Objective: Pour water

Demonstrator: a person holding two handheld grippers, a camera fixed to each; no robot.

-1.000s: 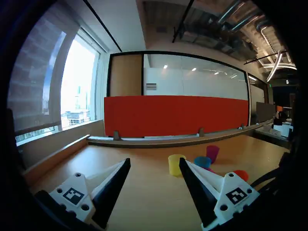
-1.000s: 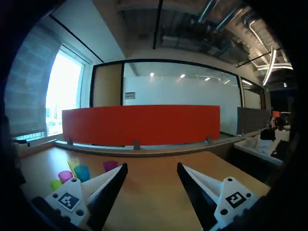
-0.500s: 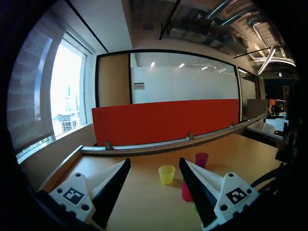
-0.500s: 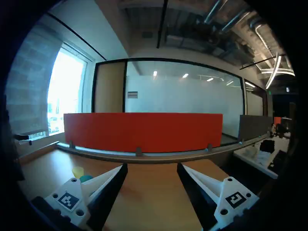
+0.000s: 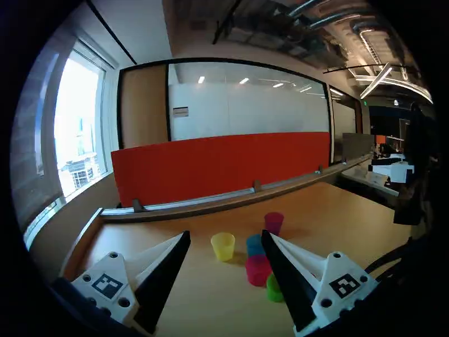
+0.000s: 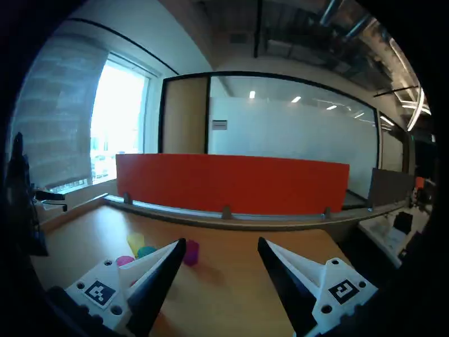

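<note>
We found the left gripper [image 5: 224, 235] held low over the wooden table [image 5: 348, 210], its two fingers spread wide with nothing between them. In the left gripper view, five small plastic cups stood upright in a loose cluster just ahead of the fingertips. Nearest was a green cup [image 5: 273, 287], partly hidden behind one finger. A pink cup [image 5: 258, 269] stood just beside it, then a blue cup [image 5: 254, 244] and a yellow cup [image 5: 223, 246] close together, and a purple cup [image 5: 274, 222] a little apart at the back. We could not tell from this low angle whether any cup held water. The right gripper [image 6: 220, 241] was likewise spread and empty above the same table [image 6: 236, 286]. In the right gripper view the cluster lay off to that view's left. The pink cup [image 6: 124, 260] and blue cup [image 6: 147, 251] showed just over one finger, the yellow cup [image 6: 135, 242] behind them, and the purple cup [image 6: 191, 252] stood apart, nearest the gap between the fingers. Beyond the table's far edge ran a red partition [image 5: 224, 163] [image 6: 236, 182], with a bright window [image 5: 78, 140] [image 6: 118, 132] at the side.
</note>
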